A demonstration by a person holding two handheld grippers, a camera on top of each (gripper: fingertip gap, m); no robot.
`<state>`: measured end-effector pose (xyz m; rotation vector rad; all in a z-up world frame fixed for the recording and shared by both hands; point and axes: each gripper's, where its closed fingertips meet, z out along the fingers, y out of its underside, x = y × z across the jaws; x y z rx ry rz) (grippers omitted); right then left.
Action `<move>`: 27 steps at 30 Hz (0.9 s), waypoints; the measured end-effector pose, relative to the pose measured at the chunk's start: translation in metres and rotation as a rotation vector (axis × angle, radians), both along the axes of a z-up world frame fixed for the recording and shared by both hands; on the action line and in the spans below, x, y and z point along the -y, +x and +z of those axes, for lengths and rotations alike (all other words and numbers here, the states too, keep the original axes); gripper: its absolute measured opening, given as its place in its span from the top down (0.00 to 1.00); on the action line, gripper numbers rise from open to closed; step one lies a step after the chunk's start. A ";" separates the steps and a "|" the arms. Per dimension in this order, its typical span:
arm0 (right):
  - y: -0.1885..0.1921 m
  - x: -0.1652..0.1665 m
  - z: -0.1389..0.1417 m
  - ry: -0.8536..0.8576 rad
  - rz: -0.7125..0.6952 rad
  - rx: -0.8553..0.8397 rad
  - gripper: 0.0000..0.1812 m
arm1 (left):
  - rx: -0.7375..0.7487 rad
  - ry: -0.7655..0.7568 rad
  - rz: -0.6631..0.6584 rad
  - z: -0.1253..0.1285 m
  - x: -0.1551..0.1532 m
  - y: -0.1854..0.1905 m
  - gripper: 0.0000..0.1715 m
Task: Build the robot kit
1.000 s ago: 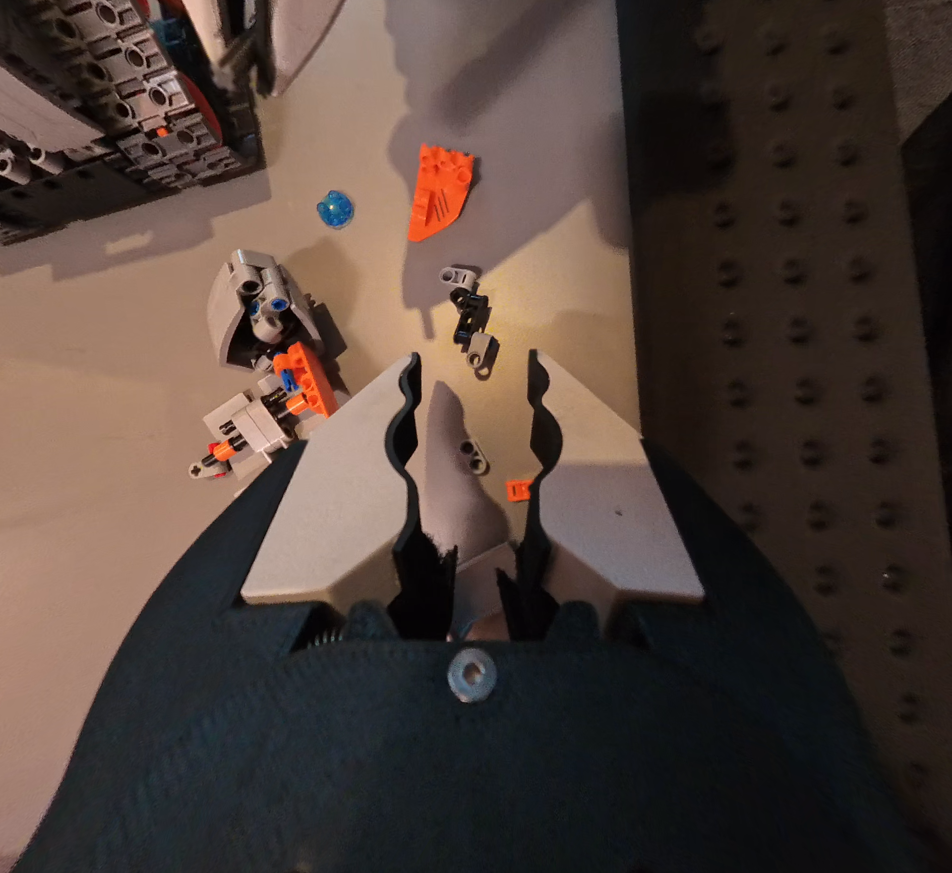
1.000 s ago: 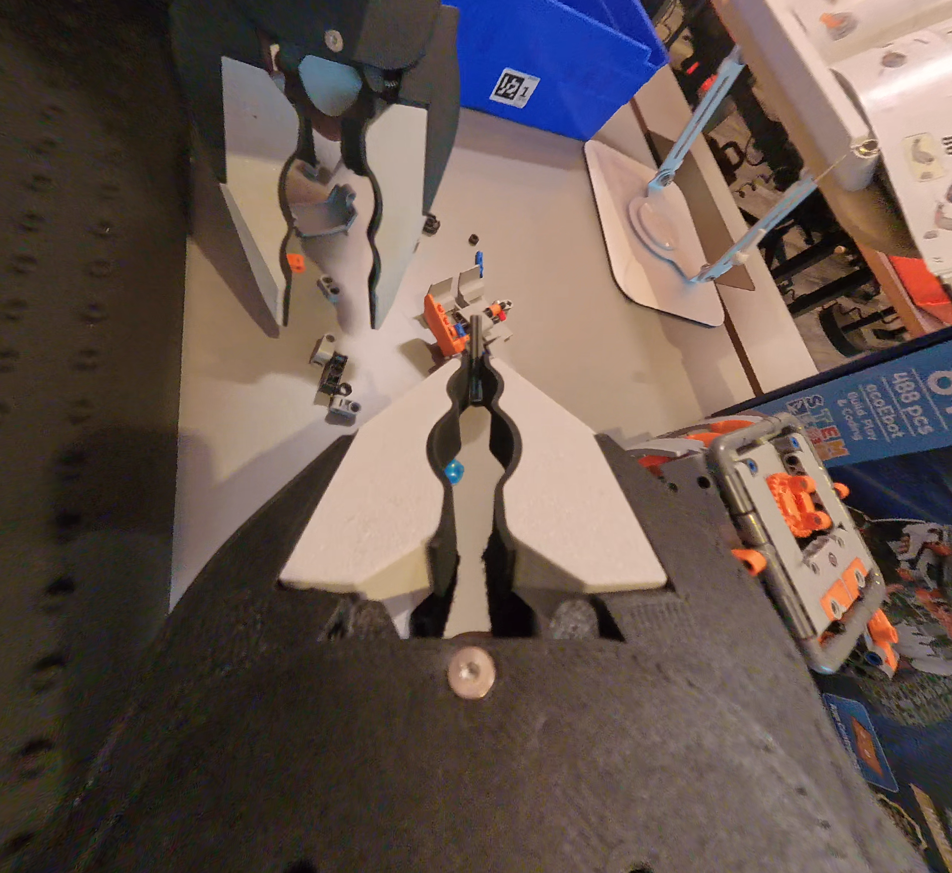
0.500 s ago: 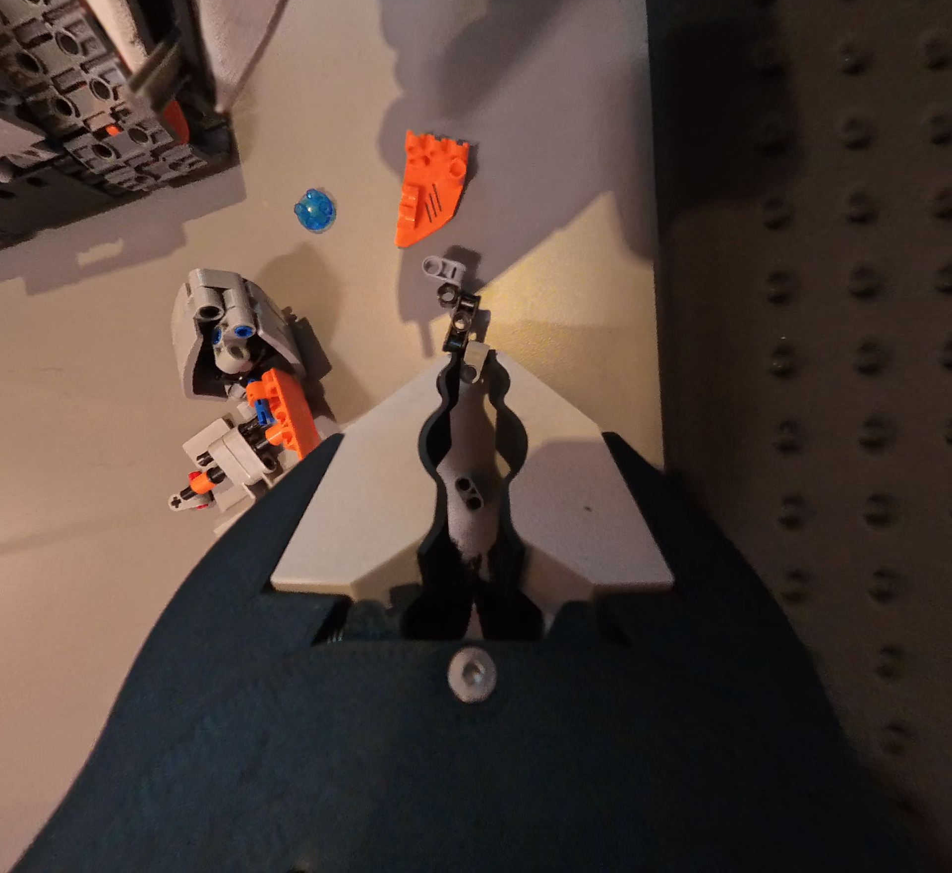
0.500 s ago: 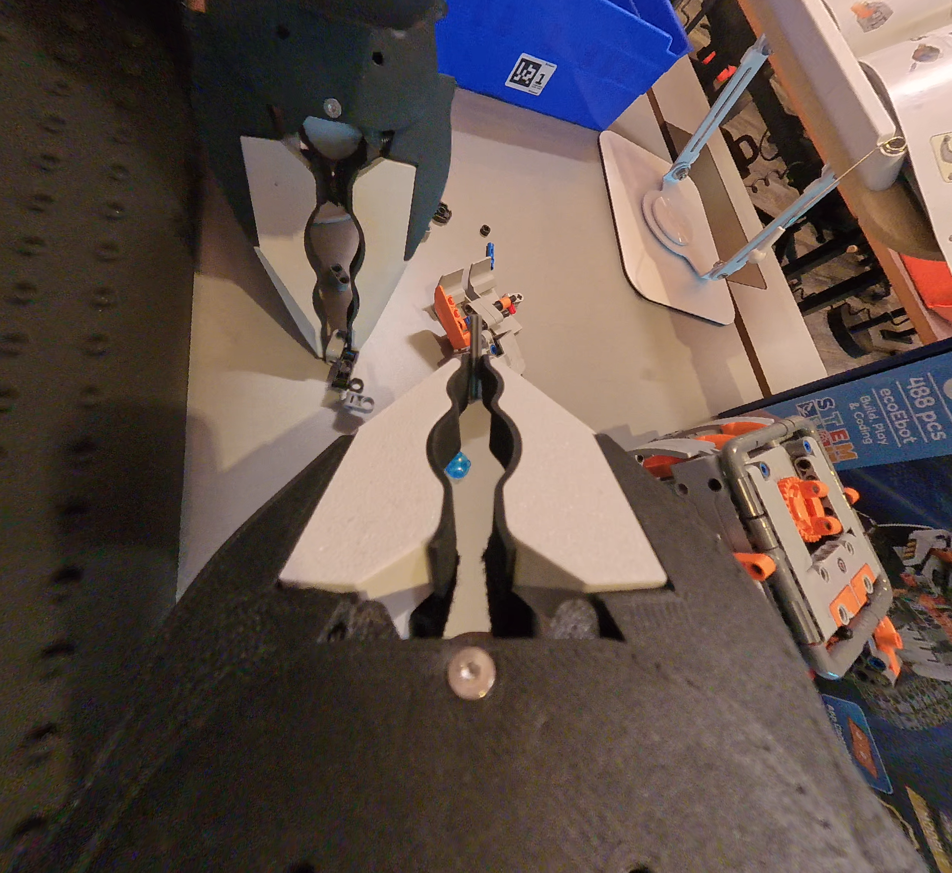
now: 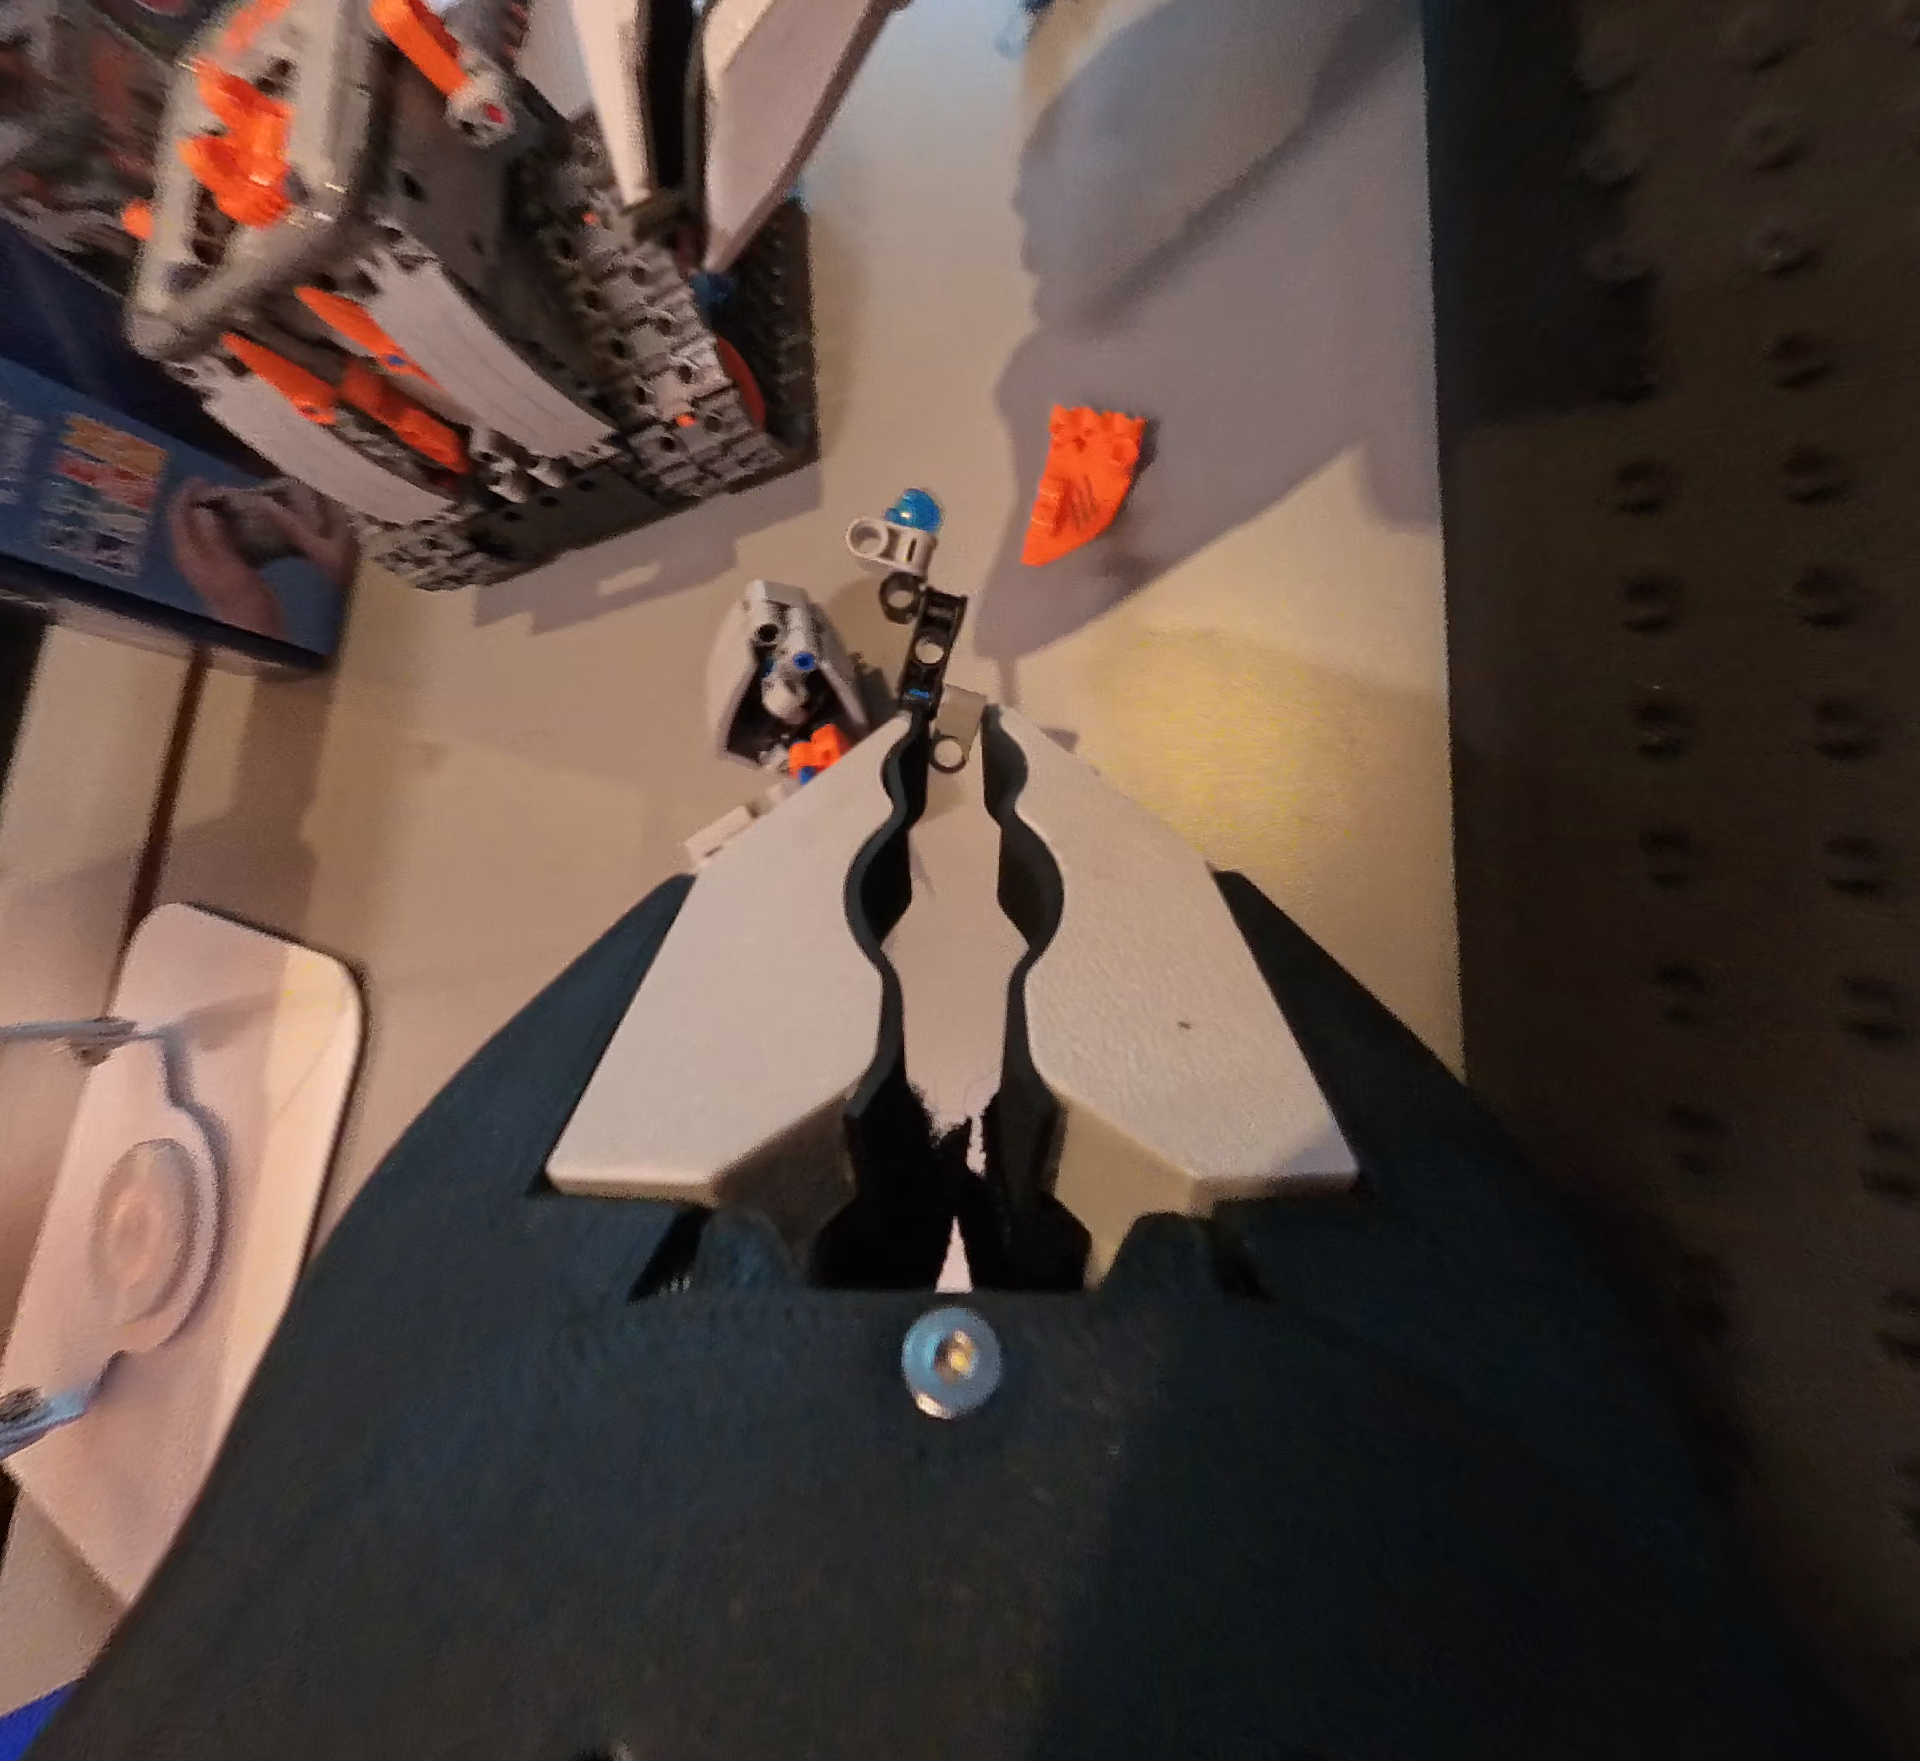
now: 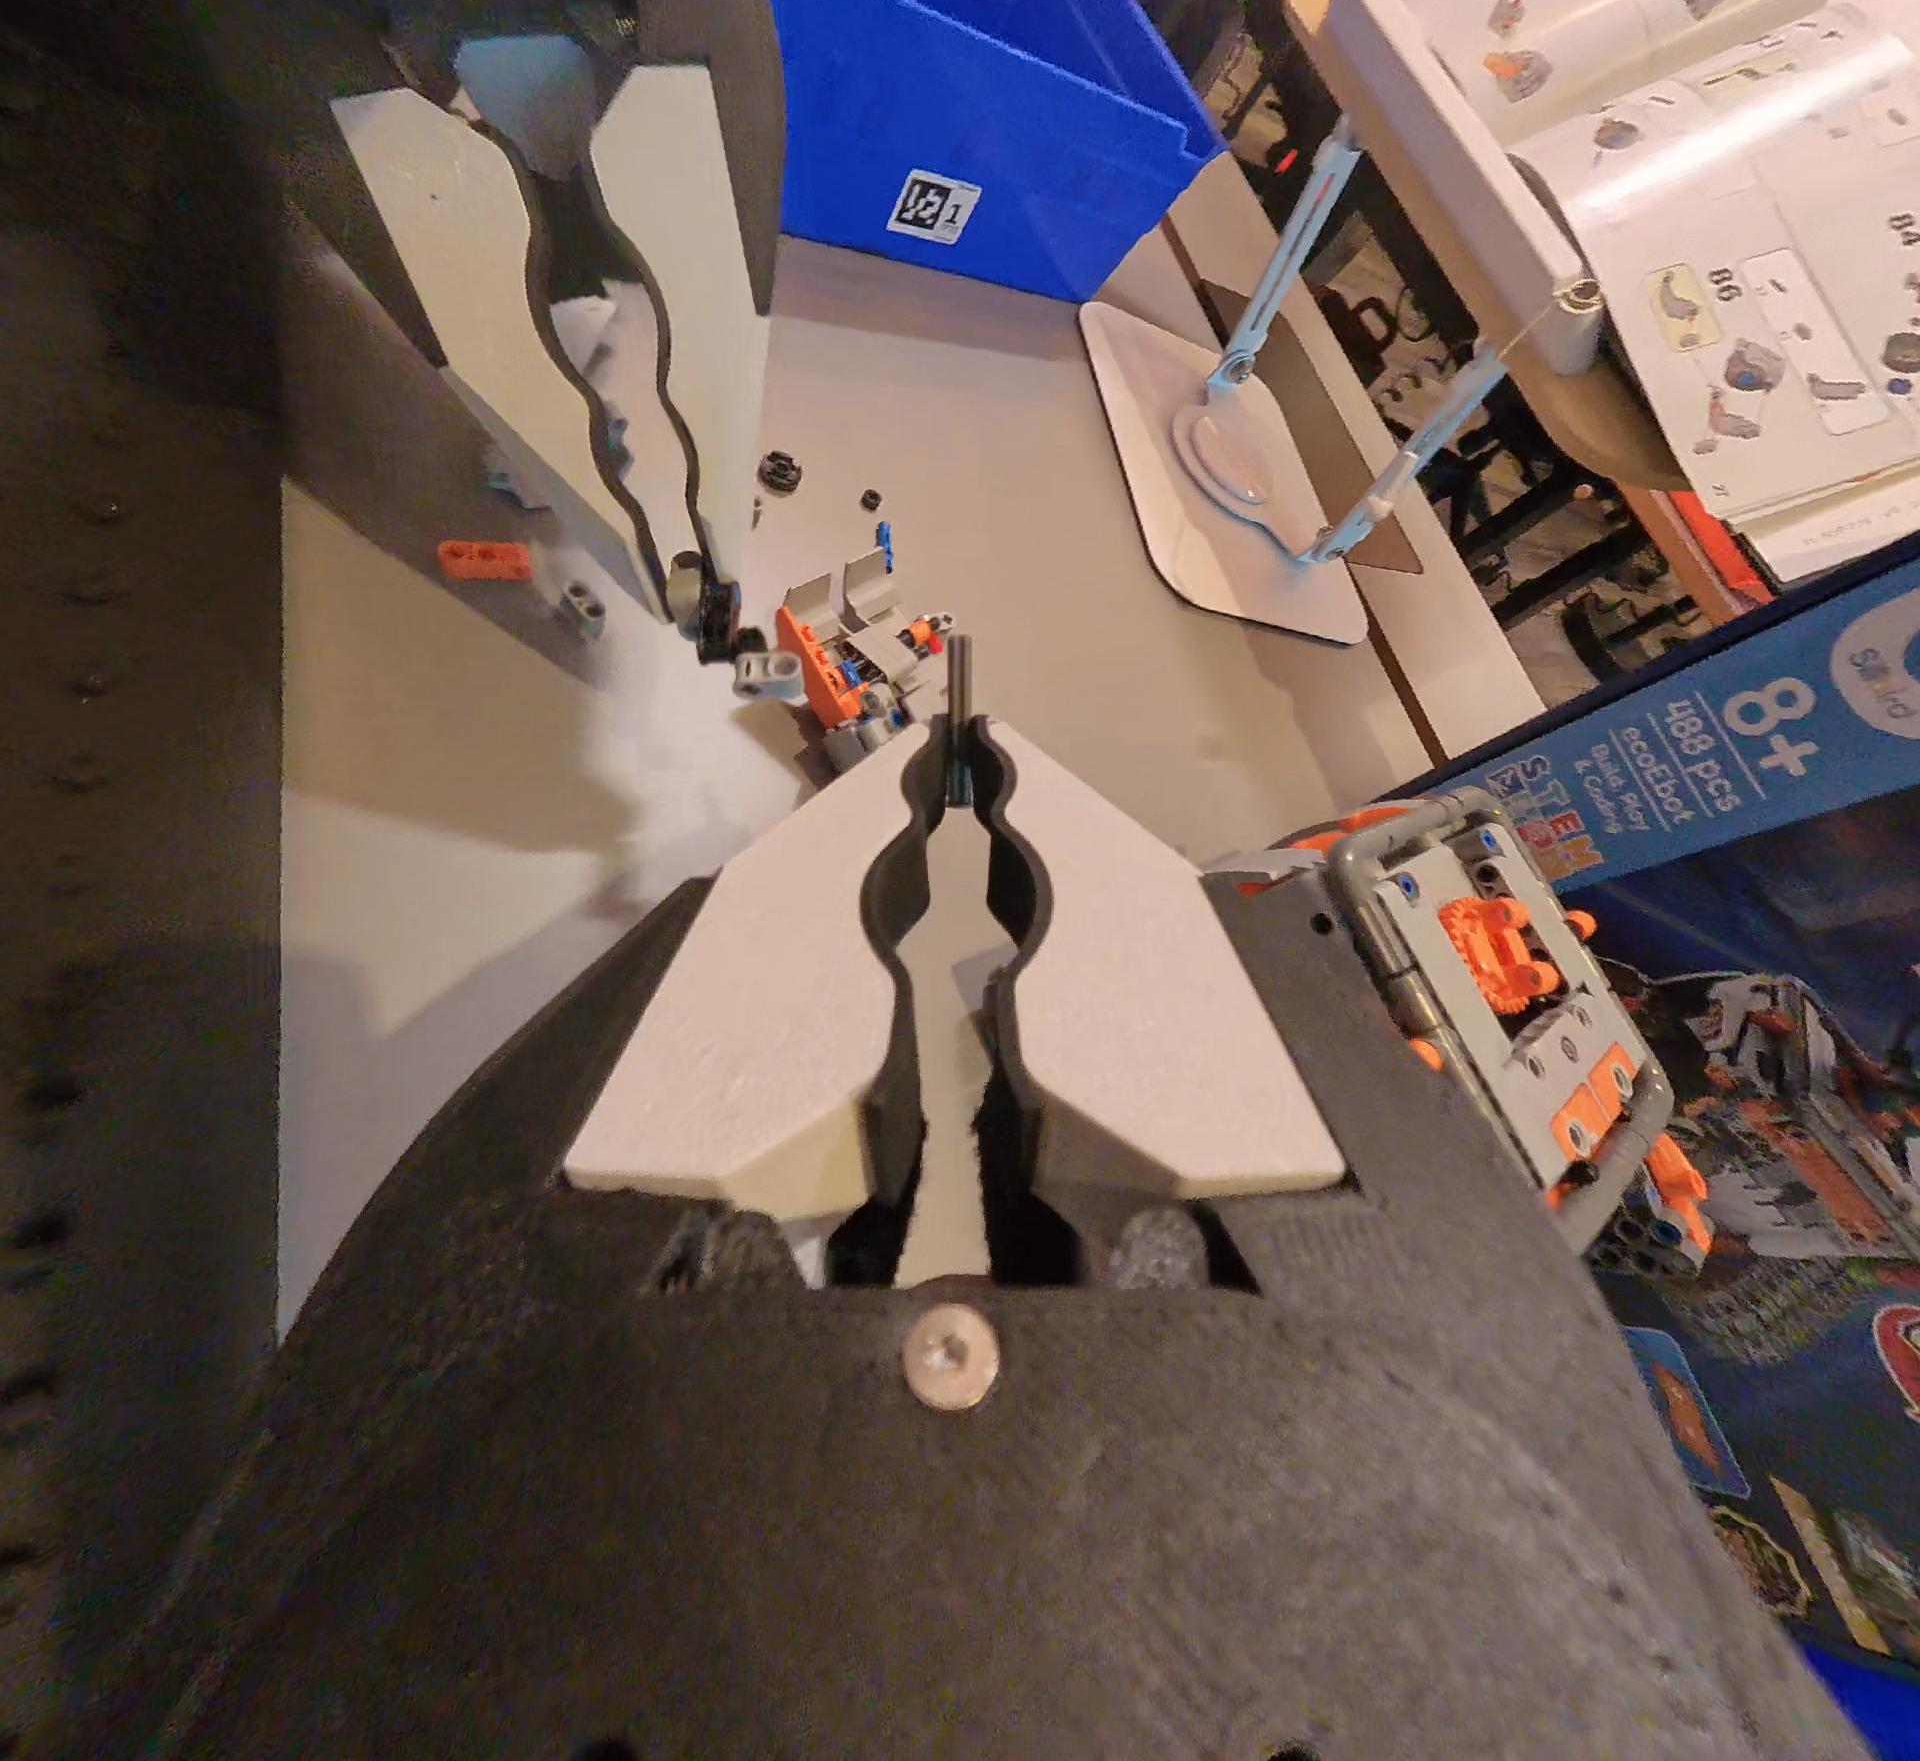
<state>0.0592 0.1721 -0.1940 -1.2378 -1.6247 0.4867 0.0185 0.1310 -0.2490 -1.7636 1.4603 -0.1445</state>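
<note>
My left gripper (image 5: 940,724) is shut on a small connector piece (image 5: 933,641), a black beam with a grey connector at each end, and holds it above the table. It also shows in the right wrist view (image 6: 698,594), still gripping that piece (image 6: 717,625). My right gripper (image 6: 961,755) is shut on a thin black axle (image 6: 958,688) that sticks out past its tips. A grey and orange sub-assembly (image 6: 852,662) lies on the table between the two grippers and also shows in the left wrist view (image 5: 790,683). A blue dome (image 5: 912,509) and an orange wedge (image 5: 1086,485) lie just beyond the held piece.
A large grey and orange model (image 6: 1496,1005) stands by a printed box (image 6: 1683,776). A blue bin (image 6: 935,101) is at the back. A white stand base (image 6: 1226,464) sits on the table. A black studded plate (image 5: 1714,672) borders one side. Small loose parts (image 6: 483,558) lie near it. Left tips to right tips: about 9 cm. My left gripper is the nearer one to the black studded plate (image 5: 1714,672): about 12 cm, against 20 cm.
My left gripper closed on the connector piece, lifted it off the table and carried it toward the sub-assembly and my right gripper. My right gripper stayed shut on the axle.
</note>
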 end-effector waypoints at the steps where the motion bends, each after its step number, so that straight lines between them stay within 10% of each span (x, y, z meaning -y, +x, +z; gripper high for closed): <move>1: 0.001 -0.001 0.002 -0.002 -0.006 -0.009 0.99 | 0.007 0.025 0.010 0.005 -0.003 -0.002 0.96; 27: -0.003 -0.002 0.002 -0.016 -0.003 -0.027 0.99 | 0.038 0.207 0.095 0.044 -0.028 -0.025 0.96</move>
